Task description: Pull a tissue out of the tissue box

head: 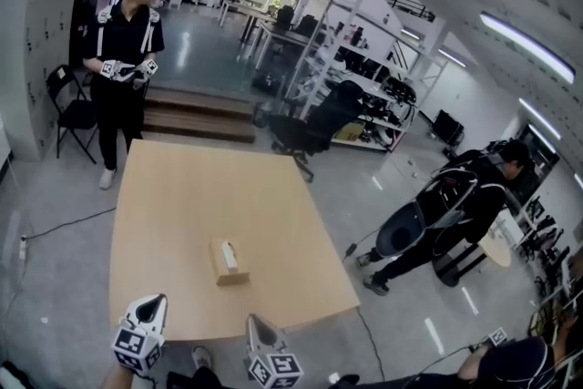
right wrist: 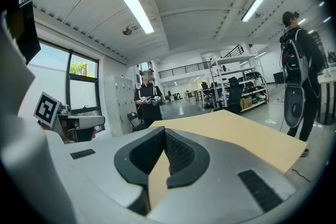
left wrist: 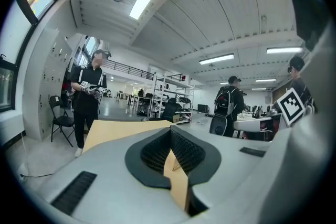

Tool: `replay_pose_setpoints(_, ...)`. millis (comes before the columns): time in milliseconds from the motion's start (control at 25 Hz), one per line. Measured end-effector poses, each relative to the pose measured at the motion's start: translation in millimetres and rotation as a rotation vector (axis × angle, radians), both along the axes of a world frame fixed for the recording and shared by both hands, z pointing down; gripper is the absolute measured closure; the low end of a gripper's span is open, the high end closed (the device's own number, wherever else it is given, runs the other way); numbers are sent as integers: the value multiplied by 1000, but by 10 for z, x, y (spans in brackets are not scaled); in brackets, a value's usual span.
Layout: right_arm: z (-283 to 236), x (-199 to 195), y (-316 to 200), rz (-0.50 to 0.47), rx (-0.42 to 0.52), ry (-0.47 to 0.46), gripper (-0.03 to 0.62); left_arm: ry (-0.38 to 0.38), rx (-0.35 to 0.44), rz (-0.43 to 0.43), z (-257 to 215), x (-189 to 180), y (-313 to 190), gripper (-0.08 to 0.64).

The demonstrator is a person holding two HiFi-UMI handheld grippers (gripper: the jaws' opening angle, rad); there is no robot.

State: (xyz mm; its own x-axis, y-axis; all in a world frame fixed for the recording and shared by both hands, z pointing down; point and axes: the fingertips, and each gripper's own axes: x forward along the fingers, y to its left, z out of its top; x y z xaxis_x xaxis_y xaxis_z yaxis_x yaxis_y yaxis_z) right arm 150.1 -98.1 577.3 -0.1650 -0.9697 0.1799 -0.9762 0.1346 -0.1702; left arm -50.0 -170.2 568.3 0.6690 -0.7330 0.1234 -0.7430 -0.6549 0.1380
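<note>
Lying with its long axis pointing away, the tissue box [head: 230, 264] sits just beyond the right gripper [head: 254, 321] and, farther off, the left gripper [head: 158, 299]. Both are clenched and empty.

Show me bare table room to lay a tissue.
Bare: the table beyond the tissue box, up to the standing person, and either side of it. Crowded only at the near edge, by left tongs and right tongs.

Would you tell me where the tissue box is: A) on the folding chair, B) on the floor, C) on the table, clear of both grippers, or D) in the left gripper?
C: the tissue box sits on the table, ahead of the left gripper and right gripper.
</note>
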Motion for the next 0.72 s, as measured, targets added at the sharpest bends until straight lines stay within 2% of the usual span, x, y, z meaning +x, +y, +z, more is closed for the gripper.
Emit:
replay_pose_setpoints(400, 29, 252, -670, 2, -41, -2, 581, -13, -17, -33, 18, 209, -566, 552)
replay_pose_setpoints(720, 156, 309, -1240, -63, -55, 32, 581, -10, -35, -66, 127, 297, -1041, 552)
